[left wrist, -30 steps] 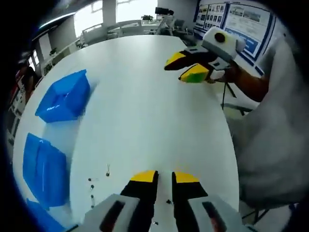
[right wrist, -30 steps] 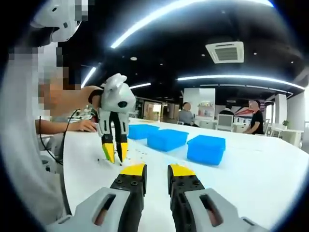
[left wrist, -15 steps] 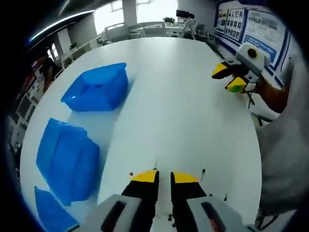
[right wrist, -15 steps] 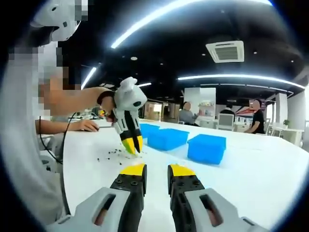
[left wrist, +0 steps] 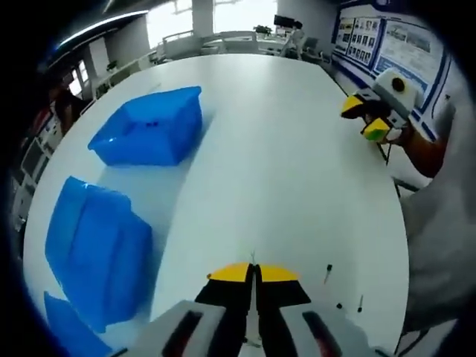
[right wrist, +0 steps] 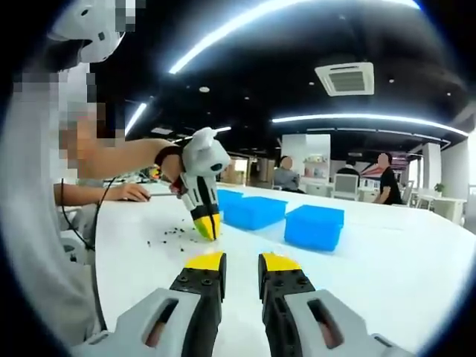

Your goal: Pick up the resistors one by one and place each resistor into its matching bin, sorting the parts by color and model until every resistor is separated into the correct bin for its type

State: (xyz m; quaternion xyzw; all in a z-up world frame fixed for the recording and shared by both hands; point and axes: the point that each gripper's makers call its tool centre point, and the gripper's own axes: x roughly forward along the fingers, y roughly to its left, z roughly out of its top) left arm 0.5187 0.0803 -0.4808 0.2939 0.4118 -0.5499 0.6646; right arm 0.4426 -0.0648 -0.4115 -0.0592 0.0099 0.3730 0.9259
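Near the blue bins (left wrist: 149, 137), our left gripper (left wrist: 254, 271) fingers clench one resistor (left wrist: 253, 258); our right gripper (right wrist: 242, 262) fingers stay parted above the tabletop (left wrist: 282, 163). That thin lead could slip.

The resistors are tiny dark bits with thin wire legs. One thin resistor (left wrist: 253, 258) sticks up between the closed yellow tips of the left gripper (left wrist: 254, 272). A few loose resistors (left wrist: 328, 274) lie on the white table just beside those tips. In the right gripper view, more resistors (right wrist: 172, 234) lie spread out like small black specks near the left gripper (right wrist: 206, 227).

The bins are bright blue open boxes. In the left gripper view, one bin (left wrist: 149, 137) sits farther off on the table, a second bin (left wrist: 97, 256) lies closer, and a corner of a third bin (left wrist: 65, 332) peeks in. In the right gripper view, the bins (right wrist: 314, 226) stand in a row.
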